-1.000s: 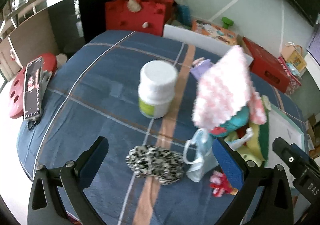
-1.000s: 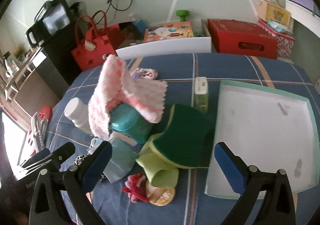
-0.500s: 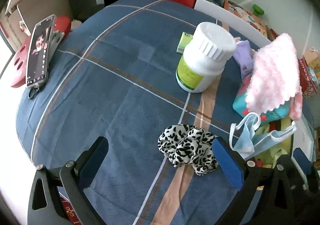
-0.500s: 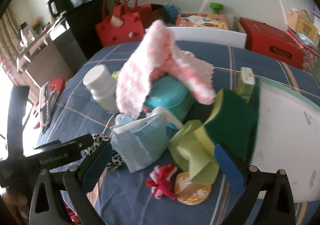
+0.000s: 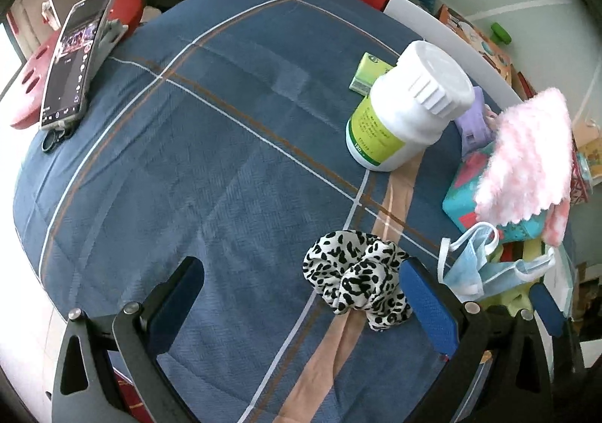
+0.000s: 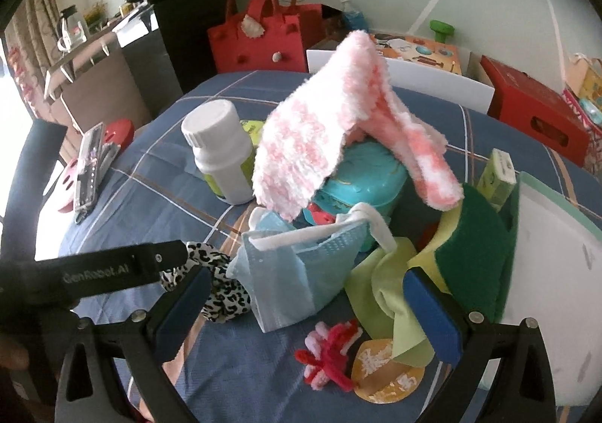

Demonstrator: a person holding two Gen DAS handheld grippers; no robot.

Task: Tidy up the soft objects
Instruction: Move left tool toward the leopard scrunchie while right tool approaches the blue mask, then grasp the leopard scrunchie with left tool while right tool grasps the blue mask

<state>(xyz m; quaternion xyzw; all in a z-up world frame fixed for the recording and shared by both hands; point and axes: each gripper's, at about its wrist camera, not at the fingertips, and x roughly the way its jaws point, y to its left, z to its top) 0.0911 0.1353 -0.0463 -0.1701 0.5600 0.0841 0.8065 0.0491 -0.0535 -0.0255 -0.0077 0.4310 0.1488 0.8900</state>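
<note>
While both grippers hover with fingers spread and empty, the left gripper (image 5: 301,295) has the leopard scrunchie (image 5: 355,284) beside its right finger, and the right gripper (image 6: 304,306) faces the blue face mask (image 6: 297,272).

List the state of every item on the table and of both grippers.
Left gripper: open, empty.
Right gripper: open, empty.
Bottle: upright, capped.
Scrunchie: lying loose by the left gripper's right finger.
Mask: crumpled.
Pink cloth: draped over the teal box.
Sponge: tilted on edge.
Phone: screen lit.
</note>
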